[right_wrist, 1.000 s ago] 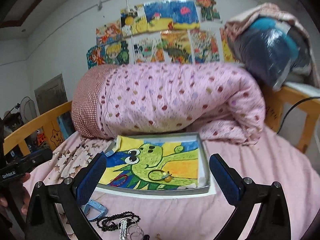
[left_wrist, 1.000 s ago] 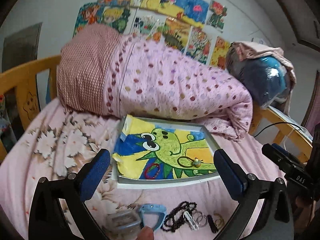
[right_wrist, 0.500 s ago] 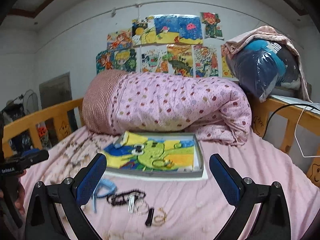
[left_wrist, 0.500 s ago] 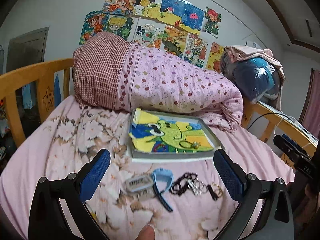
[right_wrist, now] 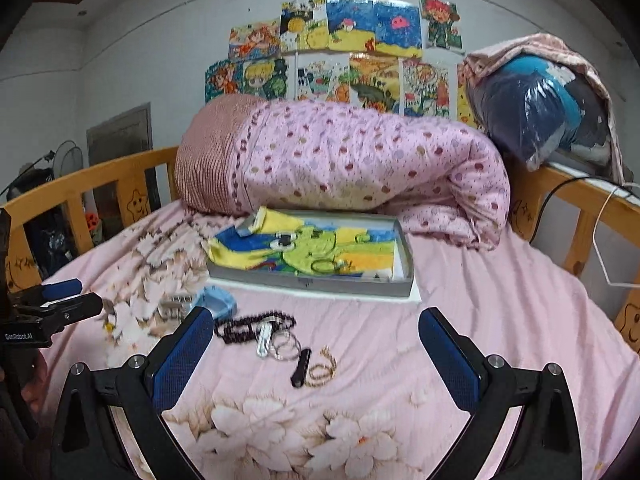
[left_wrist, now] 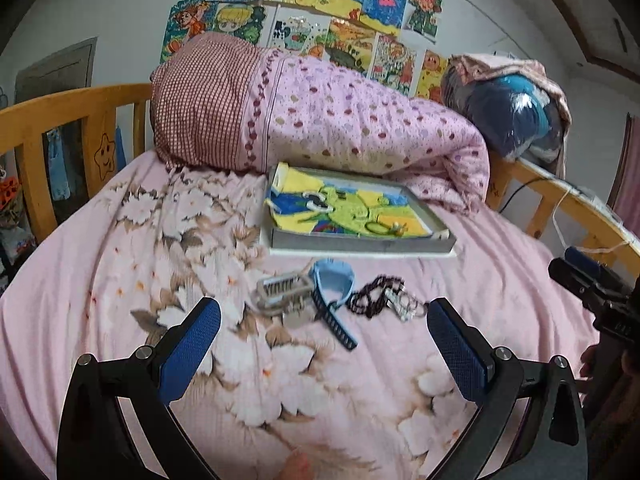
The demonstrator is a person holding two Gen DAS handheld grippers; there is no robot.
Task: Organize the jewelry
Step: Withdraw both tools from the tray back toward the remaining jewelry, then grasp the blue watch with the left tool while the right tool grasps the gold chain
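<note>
A grey tray (left_wrist: 360, 245) (right_wrist: 312, 282) lined with a cartoon dinosaur cloth lies on the pink bed, with a dark bracelet (left_wrist: 380, 227) (right_wrist: 322, 267) inside it. In front of the tray lie a blue watch (left_wrist: 332, 280) (right_wrist: 214, 300), a silver metal band (left_wrist: 282, 292), a black bead bracelet (left_wrist: 374, 300) (right_wrist: 248, 326), silver rings (right_wrist: 286, 346), a small black piece (right_wrist: 301, 367) and a gold chain (right_wrist: 322, 368). My left gripper (left_wrist: 322, 312) and right gripper (right_wrist: 316, 320) hover open and empty just short of this jewelry.
A rolled pink quilt (left_wrist: 320, 120) lies behind the tray. Wooden bed rails (left_wrist: 60, 120) (right_wrist: 580, 200) run along both sides. A blue bundle in plastic (right_wrist: 540, 112) rests on the right rail. Flowered sheet (left_wrist: 300, 380) spreads between the grippers and the jewelry.
Both grippers have drawn back from the tray, and the loose jewelry now lies ahead of the fingertips instead of beneath them. Both stay open and empty.
</note>
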